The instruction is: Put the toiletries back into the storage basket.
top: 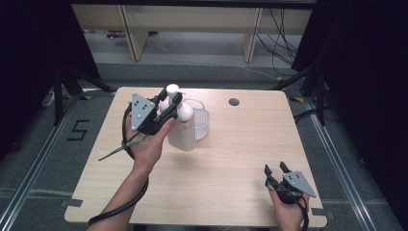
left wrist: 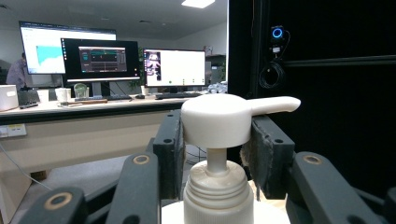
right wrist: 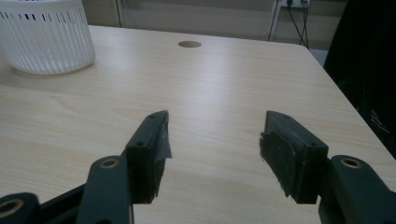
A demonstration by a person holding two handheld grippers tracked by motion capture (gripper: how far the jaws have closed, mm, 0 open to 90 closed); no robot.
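A white pump bottle (top: 182, 131) stands upright in front of a white slatted basket (top: 202, 121) at the back middle of the table. My left gripper (top: 172, 101) comes in level from the left and is shut on the bottle's pump head (left wrist: 215, 122). One pad presses each side of the head, and the nozzle points right in the left gripper view. I cannot tell whether the bottle's base touches the table. My right gripper (top: 276, 169) rests near the front right corner, open, with nothing between its jaws (right wrist: 215, 135).
The wooden table (top: 231, 159) has a round cable hole (top: 234, 102) at the back, also in the right gripper view (right wrist: 189, 44). The basket (right wrist: 44, 39) lies far left of the right gripper. Dark curtains flank the table; desks with monitors (left wrist: 102, 58) stand beyond.
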